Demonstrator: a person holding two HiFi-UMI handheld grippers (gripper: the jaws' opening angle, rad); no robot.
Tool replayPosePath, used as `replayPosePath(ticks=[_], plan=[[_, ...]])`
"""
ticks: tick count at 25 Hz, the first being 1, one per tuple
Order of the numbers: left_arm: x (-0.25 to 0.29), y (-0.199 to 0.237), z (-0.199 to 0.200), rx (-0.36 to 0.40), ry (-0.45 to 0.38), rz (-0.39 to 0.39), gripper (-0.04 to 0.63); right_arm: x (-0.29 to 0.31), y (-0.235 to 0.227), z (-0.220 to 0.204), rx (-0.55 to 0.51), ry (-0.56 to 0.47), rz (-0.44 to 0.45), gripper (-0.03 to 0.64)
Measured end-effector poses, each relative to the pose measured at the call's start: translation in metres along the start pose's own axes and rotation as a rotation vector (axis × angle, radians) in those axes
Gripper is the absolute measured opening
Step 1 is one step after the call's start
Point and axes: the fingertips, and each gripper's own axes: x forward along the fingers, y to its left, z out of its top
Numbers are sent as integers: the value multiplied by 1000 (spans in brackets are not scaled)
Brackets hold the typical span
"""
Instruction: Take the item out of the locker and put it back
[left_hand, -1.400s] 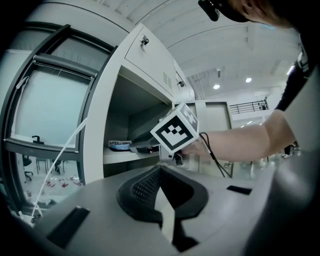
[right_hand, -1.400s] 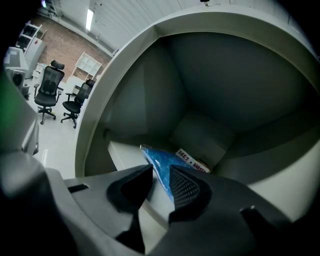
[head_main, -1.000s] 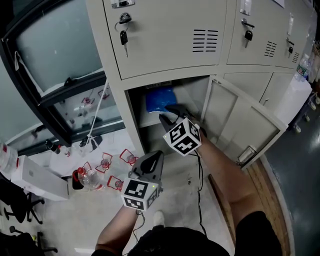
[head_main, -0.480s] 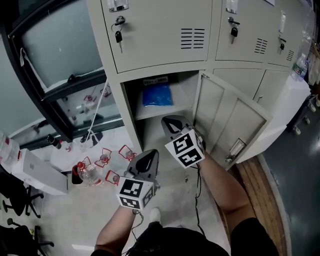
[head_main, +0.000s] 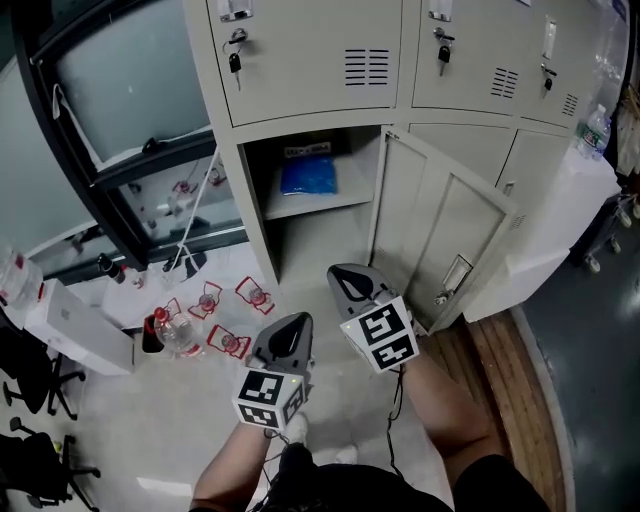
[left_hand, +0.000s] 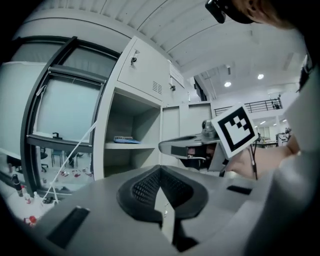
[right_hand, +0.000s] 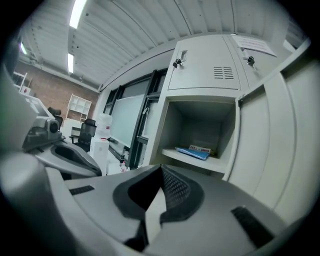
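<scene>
Facing a beige locker bank (head_main: 330, 60), keys (head_main: 234, 62) hanging in the upper doors; to its left a big dark-framed window (head_main: 120, 130) sits above a pale floor (head_main: 130, 450). Floor clutter below the window: plastic bottles (head_main: 175, 350), small red-framed pieces (head_main: 255, 295), a white box (head_main: 85, 340), with black office chairs (head_main: 25, 390) at far left and a wood-toned strip (head_main: 520, 370) along the floor at right. My right hand-held gripper's camera shows a white ribbed ceiling (right_hand: 130, 35) with a lit strip light (right_hand: 77, 12), plus a brick wall (right_hand: 45, 82) and a white shelf unit (right_hand: 80, 107) far back.
</scene>
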Motion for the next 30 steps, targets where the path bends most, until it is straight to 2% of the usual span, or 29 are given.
replayPosePath(ticks=[9, 16, 30], plan=[[-30, -2, -17, -19, 22, 14, 4, -29, 38, -15, 101, -14, -5, 0], [-61, 6, -20, -29, 19, -18, 3, -49, 69, -17, 176, -6, -53, 0], [-137, 3, -22, -27, 0, -99, 4, -90, 140, -2, 198, 9, -136, 0]])
